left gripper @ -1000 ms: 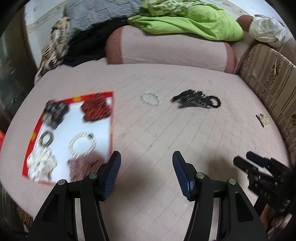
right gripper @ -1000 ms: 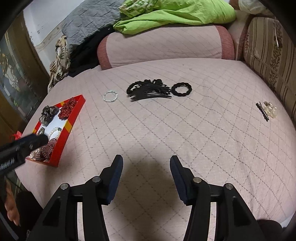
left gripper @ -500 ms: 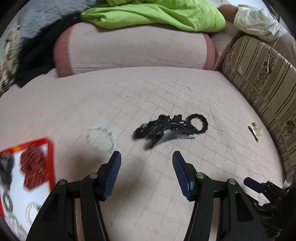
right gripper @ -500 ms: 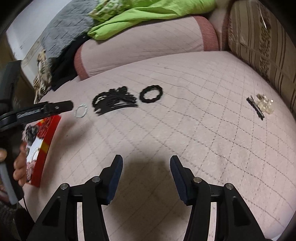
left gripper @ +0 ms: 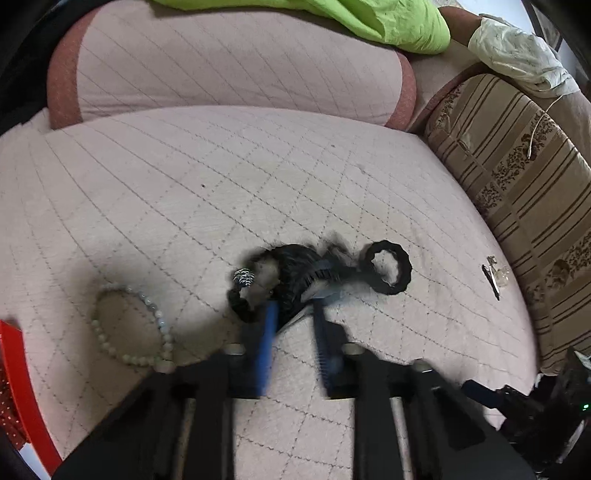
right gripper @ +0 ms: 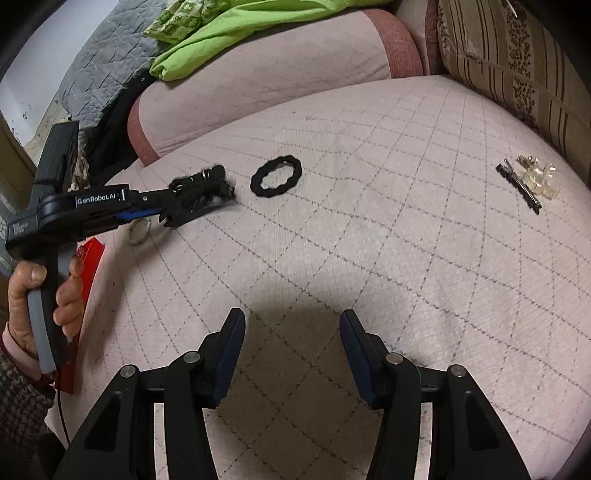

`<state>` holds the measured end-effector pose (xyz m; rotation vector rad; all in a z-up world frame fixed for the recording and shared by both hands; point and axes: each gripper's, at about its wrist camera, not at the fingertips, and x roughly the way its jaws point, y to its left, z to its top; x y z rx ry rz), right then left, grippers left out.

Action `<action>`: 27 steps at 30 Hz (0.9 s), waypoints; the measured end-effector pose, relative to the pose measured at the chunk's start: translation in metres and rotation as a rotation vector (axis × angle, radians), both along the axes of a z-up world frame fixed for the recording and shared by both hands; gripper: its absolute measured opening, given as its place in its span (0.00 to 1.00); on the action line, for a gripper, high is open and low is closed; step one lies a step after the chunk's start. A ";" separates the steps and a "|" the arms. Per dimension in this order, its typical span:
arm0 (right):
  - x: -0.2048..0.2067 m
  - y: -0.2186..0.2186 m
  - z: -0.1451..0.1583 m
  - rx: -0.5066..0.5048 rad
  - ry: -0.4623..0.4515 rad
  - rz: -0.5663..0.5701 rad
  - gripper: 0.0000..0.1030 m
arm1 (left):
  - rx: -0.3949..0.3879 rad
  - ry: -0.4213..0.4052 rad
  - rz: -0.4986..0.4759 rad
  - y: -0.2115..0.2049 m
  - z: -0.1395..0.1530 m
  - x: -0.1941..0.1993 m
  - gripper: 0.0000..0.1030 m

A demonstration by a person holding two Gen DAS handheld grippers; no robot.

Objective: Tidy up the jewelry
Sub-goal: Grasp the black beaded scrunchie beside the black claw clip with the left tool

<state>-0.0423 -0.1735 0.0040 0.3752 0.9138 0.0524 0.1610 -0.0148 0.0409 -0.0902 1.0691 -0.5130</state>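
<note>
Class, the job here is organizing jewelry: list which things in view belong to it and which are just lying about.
Part of the job: black hair clip, black ring, bead bracelet, red tray, small clips.

Lying about: green cloth, grey quilt, striped cushion.

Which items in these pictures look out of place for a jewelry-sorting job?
Several pieces lie loose on the quilted bed cover rather than in the red tray: a pale bead bracelet, a black scrunchie, and a black hair clip with clear clips far off near the striped cushion. The left gripper is closing on the tangled black hair-accessory pile.
</note>
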 end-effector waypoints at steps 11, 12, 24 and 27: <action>-0.002 0.004 -0.003 -0.033 -0.017 0.008 0.56 | -0.057 0.001 0.106 0.045 0.021 -0.027 0.03; -0.002 0.004 -0.003 -0.034 -0.018 0.008 0.56 | -0.077 0.007 0.110 0.050 0.024 -0.031 0.03; -0.003 0.007 -0.004 -0.051 -0.029 0.011 0.56 | -0.128 -0.023 -0.050 0.042 0.055 -0.138 0.03; -0.005 0.009 -0.004 -0.056 -0.032 0.011 0.56 | -0.115 -0.032 -0.008 0.048 0.057 -0.142 0.03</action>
